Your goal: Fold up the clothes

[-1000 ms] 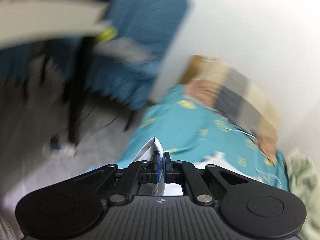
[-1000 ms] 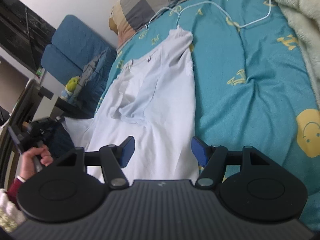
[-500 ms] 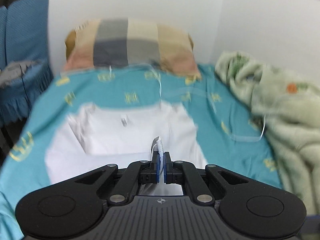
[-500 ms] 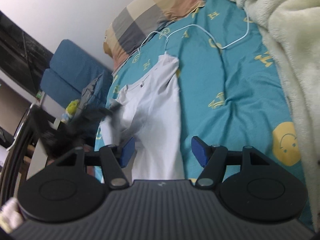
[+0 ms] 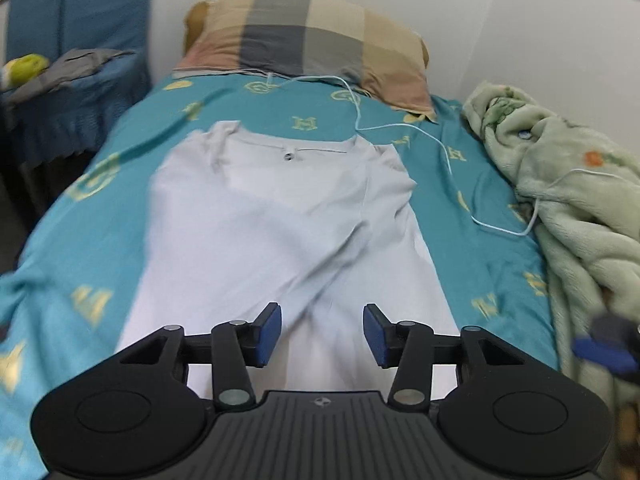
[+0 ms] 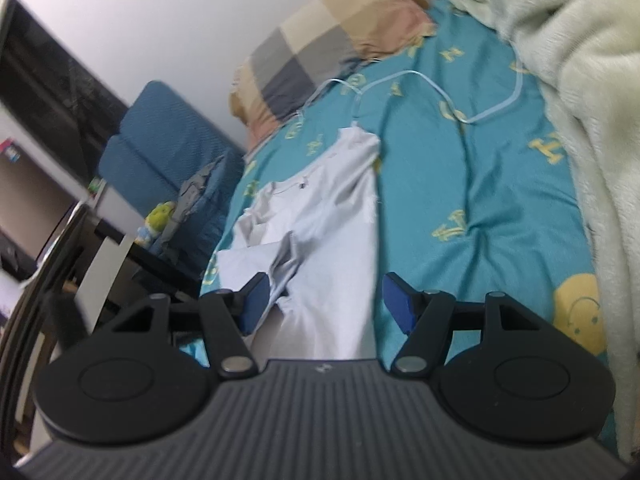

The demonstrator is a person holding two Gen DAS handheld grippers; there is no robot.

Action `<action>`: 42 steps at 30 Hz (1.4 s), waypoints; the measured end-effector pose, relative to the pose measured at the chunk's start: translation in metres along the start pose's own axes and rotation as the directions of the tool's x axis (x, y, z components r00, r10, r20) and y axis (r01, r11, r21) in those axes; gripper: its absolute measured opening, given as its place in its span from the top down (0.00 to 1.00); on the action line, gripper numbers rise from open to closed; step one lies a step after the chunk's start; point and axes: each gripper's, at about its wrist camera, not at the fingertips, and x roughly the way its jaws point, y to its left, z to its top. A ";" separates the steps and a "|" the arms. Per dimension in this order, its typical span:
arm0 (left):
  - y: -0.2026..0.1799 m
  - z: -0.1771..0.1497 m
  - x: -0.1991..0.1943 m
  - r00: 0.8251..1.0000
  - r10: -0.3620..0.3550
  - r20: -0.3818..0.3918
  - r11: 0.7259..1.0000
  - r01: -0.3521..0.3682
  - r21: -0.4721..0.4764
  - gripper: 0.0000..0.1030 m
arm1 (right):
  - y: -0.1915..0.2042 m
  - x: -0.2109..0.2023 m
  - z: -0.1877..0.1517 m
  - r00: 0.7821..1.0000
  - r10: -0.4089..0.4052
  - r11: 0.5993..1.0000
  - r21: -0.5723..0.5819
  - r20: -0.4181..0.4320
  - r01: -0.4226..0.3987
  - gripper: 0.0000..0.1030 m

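White garment [image 5: 288, 232] seemingly folded lengthwise on teal bedsheet [image 5: 72, 216], both grippers agape

1. Left gripper [image 5: 322, 334]: matte black housing, ribbed centre panel bearing a small round emblem, two round side discs, silver screw heads on angled link arms, blue pads on fingertips [image 5: 268, 334].
2. Right gripper [image 6: 324, 306]: identical black build, blue pads, silver screws.

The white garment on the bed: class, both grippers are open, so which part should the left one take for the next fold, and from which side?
Probably the near hem of the white garment. It lies flat on the teal sheet, just ahead of the left gripper. Come in low from the foot of the bed and pinch the edge. The right gripper could take the hem alongside.
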 end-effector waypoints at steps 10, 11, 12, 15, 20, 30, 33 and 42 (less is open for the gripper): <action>0.042 -0.049 -0.088 0.999 -0.041 0.016 0.996 0.042 -0.074 0.41 | 0.065 0.015 -0.028 0.996 0.079 0.955 -0.283 -0.038 -0.087 0.36; 0.047 -0.050 -0.088 0.999 -0.040 0.015 0.996 0.041 -0.077 0.41 | 0.074 0.021 -0.029 0.996 0.080 0.948 -0.306 -0.043 -0.090 0.36; 0.054 -0.049 -0.087 0.999 -0.034 0.012 0.996 0.035 -0.078 0.41 | 0.083 0.027 -0.030 0.996 0.081 0.940 -0.329 -0.048 -0.092 0.36; 0.075 -0.048 -0.085 1.000 -0.015 0.014 0.995 0.017 -0.096 0.41 | 0.108 0.059 -0.029 0.995 0.084 0.917 -0.386 -0.059 -0.100 0.36; 0.111 -0.047 -0.085 0.999 0.015 0.036 0.989 -0.010 -0.148 0.41 | 0.142 0.142 -0.036 0.991 0.032 0.883 -0.460 -0.131 -0.089 0.37; 0.153 -0.051 -0.072 0.999 -0.021 0.049 0.969 0.033 -0.246 0.41 | 0.181 0.232 -0.098 0.963 -0.203 0.569 -0.822 -0.179 -0.033 0.57; 0.152 -0.053 -0.069 0.999 -0.032 0.036 0.967 0.040 -0.252 0.41 | 0.188 0.239 -0.103 0.953 -0.266 0.487 -0.873 -0.146 0.002 0.90; 0.131 -0.057 -0.072 0.998 -0.051 0.048 0.978 0.059 -0.198 0.41 | 0.216 0.226 0.020 0.987 -0.158 0.691 -0.715 -0.007 0.106 0.96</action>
